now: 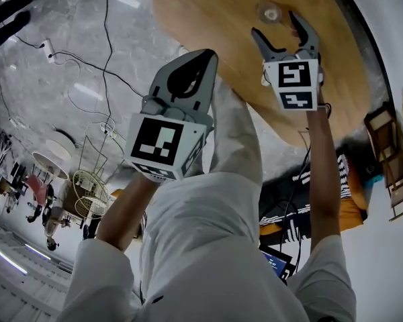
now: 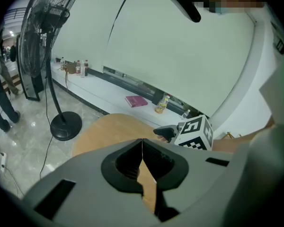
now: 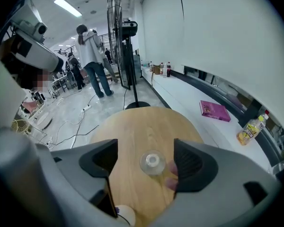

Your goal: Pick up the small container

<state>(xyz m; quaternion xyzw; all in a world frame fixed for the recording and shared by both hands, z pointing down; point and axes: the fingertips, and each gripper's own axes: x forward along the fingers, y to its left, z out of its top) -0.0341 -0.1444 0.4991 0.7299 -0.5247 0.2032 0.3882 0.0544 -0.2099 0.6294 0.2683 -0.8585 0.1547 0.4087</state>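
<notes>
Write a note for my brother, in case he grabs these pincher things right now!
Left gripper: shut, empty, away from the job.
Right gripper: open wide, empty, aimed at the small container; its pads are not touching it.
The small container is clear, stands on the round wooden table and lines up with the gap between the right jaws.
Done: the right gripper is lined up.
Left: bring the right jaws around it, close them, lift.

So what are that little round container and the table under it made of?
The small container looks like clear plastic, maybe glass: you can see straight through it. The table seems to be wood or wood veneer, matte light brown with faint grain.
</notes>
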